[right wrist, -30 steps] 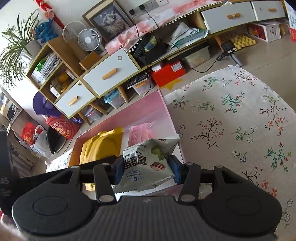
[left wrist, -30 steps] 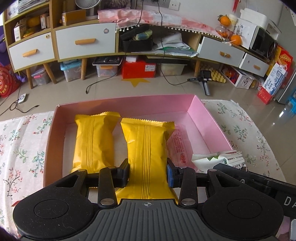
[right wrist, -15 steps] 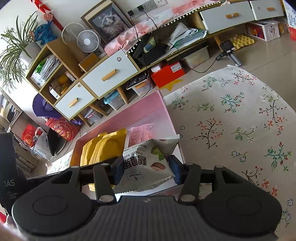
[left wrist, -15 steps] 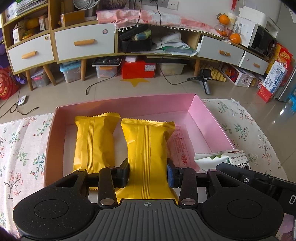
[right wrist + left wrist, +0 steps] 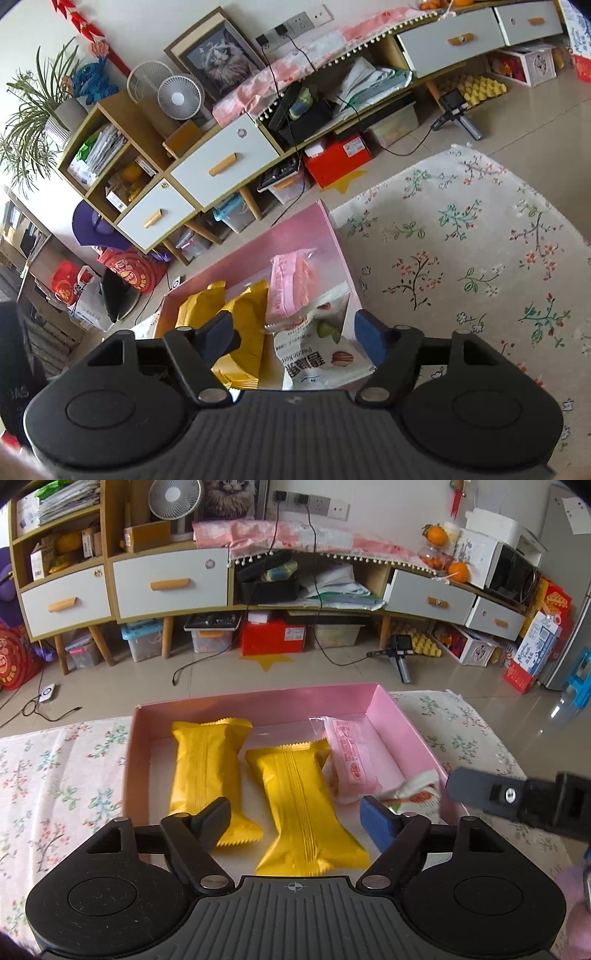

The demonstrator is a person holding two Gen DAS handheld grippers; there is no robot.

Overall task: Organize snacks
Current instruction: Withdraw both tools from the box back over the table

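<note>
Pink cardboard box (image 5: 406, 723) on floral-clothed counter (image 5: 62, 775), holding two yellow packets (image 5: 306, 805) side by side, a pink packet (image 5: 347, 760) next, and a white nut pouch (image 5: 321, 358) at the near right corner. Left claw (image 5: 291, 819) opening, pads clear of the nearer yellow packet, long axis running straight away between them; right claw (image 5: 291, 332) opening likewise, pouch loose between its pads, so nearer to it. Pouch half hidden in left view; near box wall cut off.
</note>
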